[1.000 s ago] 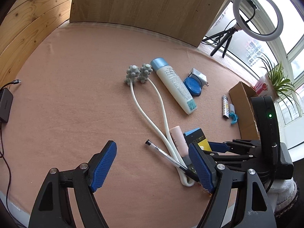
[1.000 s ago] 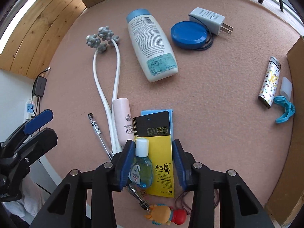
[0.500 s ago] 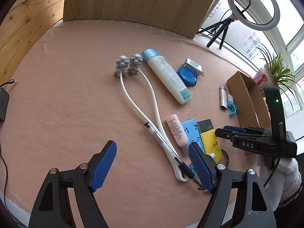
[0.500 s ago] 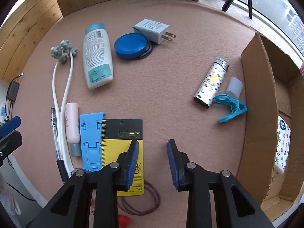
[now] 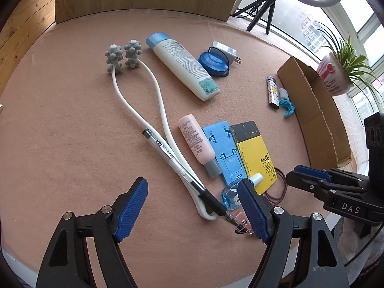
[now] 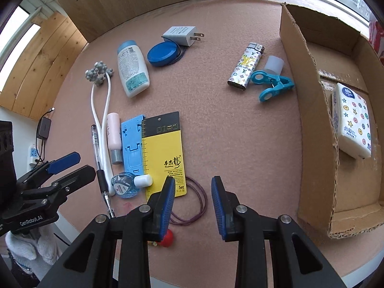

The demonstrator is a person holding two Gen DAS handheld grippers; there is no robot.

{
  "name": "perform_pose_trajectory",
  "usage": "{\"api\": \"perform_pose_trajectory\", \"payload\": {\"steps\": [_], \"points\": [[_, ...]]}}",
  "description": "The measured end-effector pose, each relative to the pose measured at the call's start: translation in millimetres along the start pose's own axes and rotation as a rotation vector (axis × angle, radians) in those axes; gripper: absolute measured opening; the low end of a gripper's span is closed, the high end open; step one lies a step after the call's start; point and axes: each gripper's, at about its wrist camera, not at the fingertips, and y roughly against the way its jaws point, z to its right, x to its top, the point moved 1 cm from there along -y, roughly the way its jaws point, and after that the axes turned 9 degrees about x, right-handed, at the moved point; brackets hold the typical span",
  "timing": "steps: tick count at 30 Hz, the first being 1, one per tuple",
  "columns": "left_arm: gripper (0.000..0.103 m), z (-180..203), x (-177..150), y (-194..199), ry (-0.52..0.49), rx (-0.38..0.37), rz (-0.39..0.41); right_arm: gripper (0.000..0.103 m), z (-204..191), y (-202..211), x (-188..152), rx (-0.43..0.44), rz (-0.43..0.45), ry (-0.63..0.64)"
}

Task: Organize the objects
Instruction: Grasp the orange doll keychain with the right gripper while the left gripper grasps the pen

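Right tongs (image 6: 192,201) stand narrowly parted and empty over bare desk (image 6: 240,132) beside the hair tie (image 6: 192,206); left tongs (image 5: 192,206) gape wide, empty, above the pen (image 5: 182,168) tip and eye-drop bottle (image 6: 127,183). Loose items should go one by one into the cardboard box (image 6: 307,120) at far right, grasped squarely across their width. A red toy (image 6: 166,238) is largely hidden behind the right tongs

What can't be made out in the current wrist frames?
- Red toy, right wrist view: mostly behind the right gripper's fingers.
- Cardboard box contents, left wrist view: hidden by its near wall.
- Pen tip, left wrist view: behind a left finger.
- Yellow card's small print: unreadable.
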Motion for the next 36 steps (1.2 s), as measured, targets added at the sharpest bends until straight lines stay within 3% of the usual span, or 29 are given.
{"api": "perform_pose_trajectory", "payload": {"steps": [9, 16, 20, 25, 31, 36], "points": [[0.076, 7, -2, -13, -0.025, 0.025, -0.029, 0.028, -69, -44, -9, 0.083, -0.039, 0.092], [0.059, 0, -8, -19, -0.007, 0.017, -0.051, 0.029, -87, -62, -19, 0.043, -0.066, 0.163], [0.05, -11, -14, -13, 0.022, 0.005, -0.044, 0.03, -87, -62, -18, 0.07, -0.07, 0.149], [0.049, -34, -22, -10, 0.051, 0.058, -0.042, 0.03, -91, -61, -20, 0.062, -0.087, 0.175], [0.049, -51, -24, -2, 0.1, 0.041, -0.039, 0.03, -99, -64, -19, 0.043, -0.101, 0.247], [0.051, -36, -21, -2, 0.078, 0.01, -0.039, 0.035, -113, -75, -16, 0.025, -0.132, 0.355]]}}
